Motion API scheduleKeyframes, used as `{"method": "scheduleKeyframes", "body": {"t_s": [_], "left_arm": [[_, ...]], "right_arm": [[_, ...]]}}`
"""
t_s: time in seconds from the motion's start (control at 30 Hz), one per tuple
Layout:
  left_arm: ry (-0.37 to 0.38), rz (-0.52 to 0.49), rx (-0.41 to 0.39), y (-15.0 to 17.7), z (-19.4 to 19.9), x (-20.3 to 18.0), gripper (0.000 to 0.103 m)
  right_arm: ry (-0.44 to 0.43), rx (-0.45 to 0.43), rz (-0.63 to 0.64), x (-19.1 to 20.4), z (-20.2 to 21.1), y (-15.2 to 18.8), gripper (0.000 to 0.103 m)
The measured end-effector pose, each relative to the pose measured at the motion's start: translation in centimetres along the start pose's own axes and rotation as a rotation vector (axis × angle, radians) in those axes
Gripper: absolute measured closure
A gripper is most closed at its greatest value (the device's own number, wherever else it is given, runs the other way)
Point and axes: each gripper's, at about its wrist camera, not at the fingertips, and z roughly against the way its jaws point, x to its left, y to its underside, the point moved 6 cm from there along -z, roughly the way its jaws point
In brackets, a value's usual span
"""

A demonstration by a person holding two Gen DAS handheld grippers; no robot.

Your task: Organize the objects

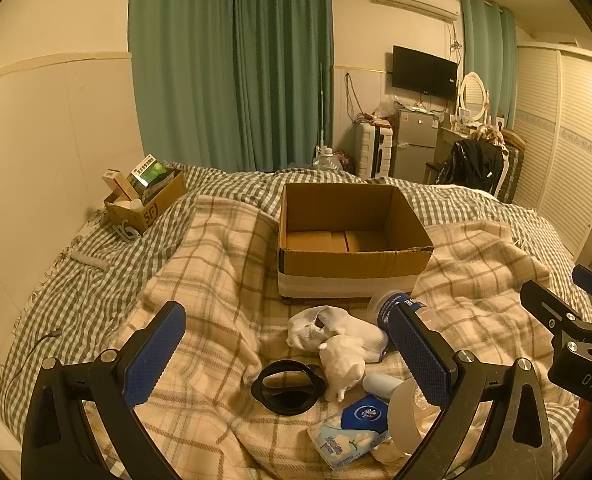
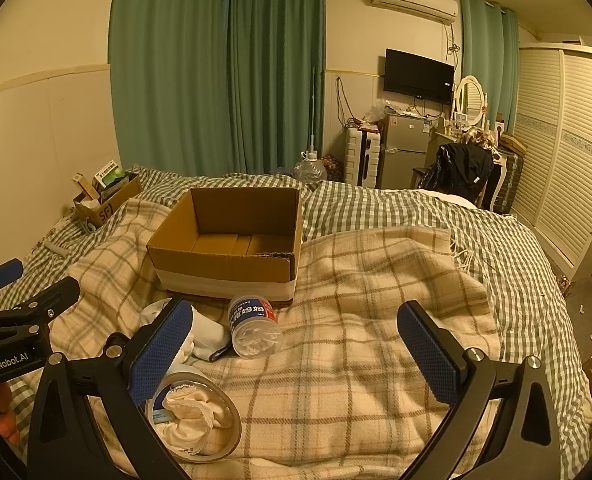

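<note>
An open, empty cardboard box stands on the plaid blanket. In front of it lies a pile: a white sock, a white toy animal, a black ring-shaped lid, a tissue pack, a tape roll with a cloth inside, and a clear cotton-swab jar on its side. My left gripper is open above the pile. My right gripper is open over bare blanket, to the right of the jar.
A small SF carton with packets stands at the bed's far left by the wall. A cable lies on the checked sheet. Beyond the bed are green curtains, a fridge, a chair with a jacket and a wardrobe.
</note>
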Motion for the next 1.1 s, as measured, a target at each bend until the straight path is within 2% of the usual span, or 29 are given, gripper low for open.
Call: {"method": "scheduleKeyframes", "body": {"t_s": [0.63, 0.87, 1.03, 1.1], "left_arm": [[0.006, 0.006, -0.016, -1.1, 1.0, 0.3, 0.000], [0.009, 0.024, -0.051, -2.6, 3.1, 1.6, 0.000], [0.002, 0.016, -0.039, -2.1, 3.6, 3.0, 0.000], [-0.001, 0.016, -0.025, -1.4, 3.3, 3.5, 0.000]], "right_arm": [[-0.029, -0.030, 0.040, 0.7, 1.2, -0.6, 0.000], [-0.037, -0.082, 0.065, 1.6, 3.6, -1.9, 0.000], [-0.062, -0.055, 0.089, 3.1, 4.5, -1.7, 0.000], [-0.085, -0.009, 0.104, 3.9, 4.0, -0.8, 0.000]]}}
